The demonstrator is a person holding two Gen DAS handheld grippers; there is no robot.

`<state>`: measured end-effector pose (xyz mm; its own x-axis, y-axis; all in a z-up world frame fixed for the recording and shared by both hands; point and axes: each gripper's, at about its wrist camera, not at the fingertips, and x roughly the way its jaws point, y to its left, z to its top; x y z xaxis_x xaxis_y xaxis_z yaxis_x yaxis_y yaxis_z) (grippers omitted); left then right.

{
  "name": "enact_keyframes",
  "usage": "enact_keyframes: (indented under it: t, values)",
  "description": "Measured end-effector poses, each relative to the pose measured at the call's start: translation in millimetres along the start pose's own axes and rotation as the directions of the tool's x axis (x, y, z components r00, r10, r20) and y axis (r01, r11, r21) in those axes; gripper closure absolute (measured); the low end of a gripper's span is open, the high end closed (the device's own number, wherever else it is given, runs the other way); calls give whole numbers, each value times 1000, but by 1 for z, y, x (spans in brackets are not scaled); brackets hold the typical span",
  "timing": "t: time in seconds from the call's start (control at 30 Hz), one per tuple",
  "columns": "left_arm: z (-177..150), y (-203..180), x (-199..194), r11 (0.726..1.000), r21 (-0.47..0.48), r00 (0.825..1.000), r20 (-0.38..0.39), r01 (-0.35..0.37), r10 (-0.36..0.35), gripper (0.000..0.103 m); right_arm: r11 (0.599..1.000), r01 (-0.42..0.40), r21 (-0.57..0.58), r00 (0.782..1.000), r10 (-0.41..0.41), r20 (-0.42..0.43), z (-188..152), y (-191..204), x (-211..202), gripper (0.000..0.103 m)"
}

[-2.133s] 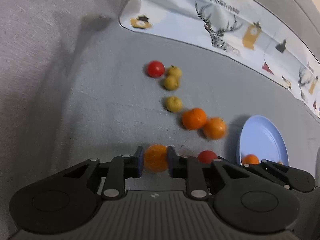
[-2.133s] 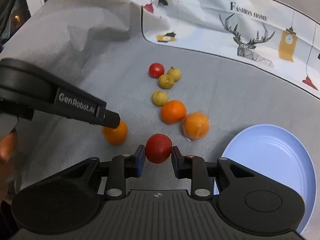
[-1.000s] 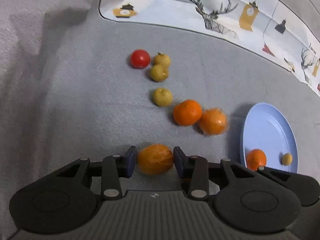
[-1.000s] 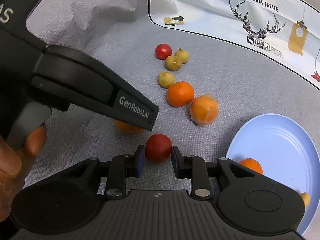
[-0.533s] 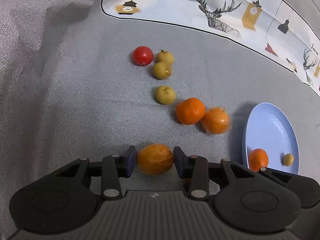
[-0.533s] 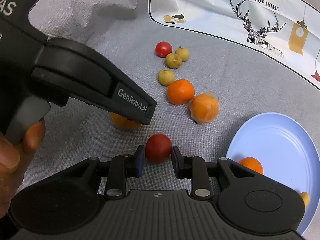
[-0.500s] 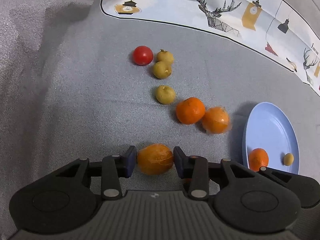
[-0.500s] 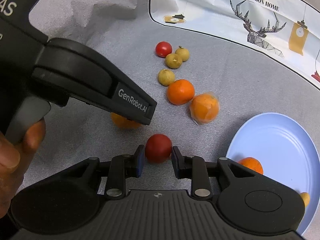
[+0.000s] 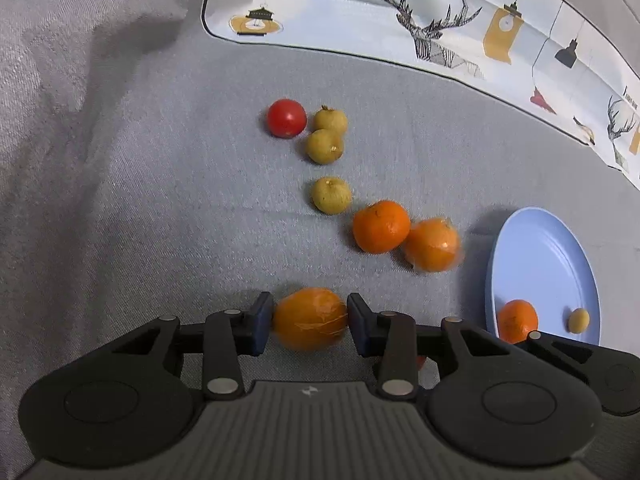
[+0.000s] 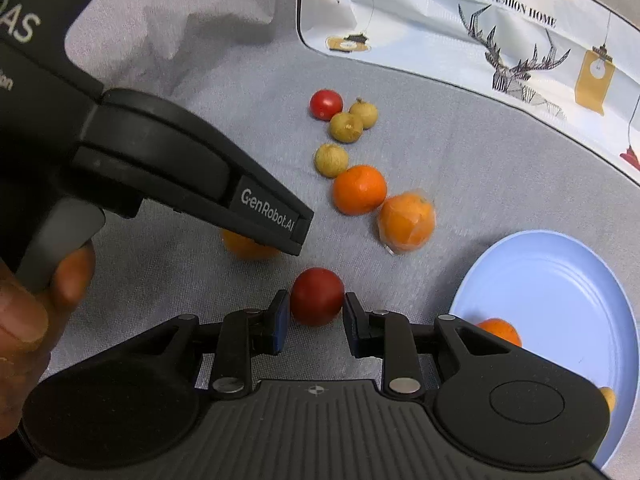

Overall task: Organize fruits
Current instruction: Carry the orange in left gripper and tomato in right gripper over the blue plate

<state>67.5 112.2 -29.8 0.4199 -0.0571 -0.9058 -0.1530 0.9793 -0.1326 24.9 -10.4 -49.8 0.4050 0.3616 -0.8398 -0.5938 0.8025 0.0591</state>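
Note:
My left gripper (image 9: 310,322) is shut on a wrapped orange (image 9: 310,318) just above the grey cloth. My right gripper (image 10: 314,318) is shut on a red tomato (image 10: 317,296). The left gripper's body (image 10: 192,184) crosses the right wrist view and partly hides the wrapped orange (image 10: 248,246). A blue plate (image 9: 548,264) at the right holds an orange (image 9: 517,320) and a small yellow fruit (image 9: 579,320). On the cloth lie two more oranges (image 9: 381,226) (image 9: 432,245), three yellow fruits (image 9: 332,195) and a second tomato (image 9: 286,117).
A white printed cloth (image 9: 400,16) with deer and lamp drawings lies along the far side. The grey cloth (image 9: 120,200) rises in folds at the left. The right gripper's body (image 9: 580,364) shows at the lower right of the left wrist view.
Both grippers have lifted slightly and stayed shut on their fruits; earlier the left gripper closed on the wrapped orange. The loose fruits have not moved.

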Motion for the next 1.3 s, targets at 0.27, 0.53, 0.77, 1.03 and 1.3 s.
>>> enact_keyframes:
  t: [0.27, 0.53, 0.77, 1.03, 1.3]
  values:
    - [5, 1, -19, 1000, -17, 994, 105, 8, -6, 59, 1000, -4, -9, 993, 5, 117, 5, -7, -28, 73]
    - [9, -3, -32, 998, -35, 982, 184, 54, -46, 59, 999, 31, 35, 977, -37, 210, 5, -31, -55, 73]
    - [12, -8, -43, 993, -39, 961, 256, 116, -102, 59, 987, 106, 118, 959, -133, 250, 0, -69, -75, 73]
    - [13, -25, -51, 983, 1, 937, 302, 186, -178, 59, 958, 184, 220, 937, -239, 256, -18, -118, -97, 73]
    - [5, -71, -49, 963, 145, 917, 301, 226, -261, 59, 919, 235, 315, 917, -317, 241, -39, -157, -115, 73]
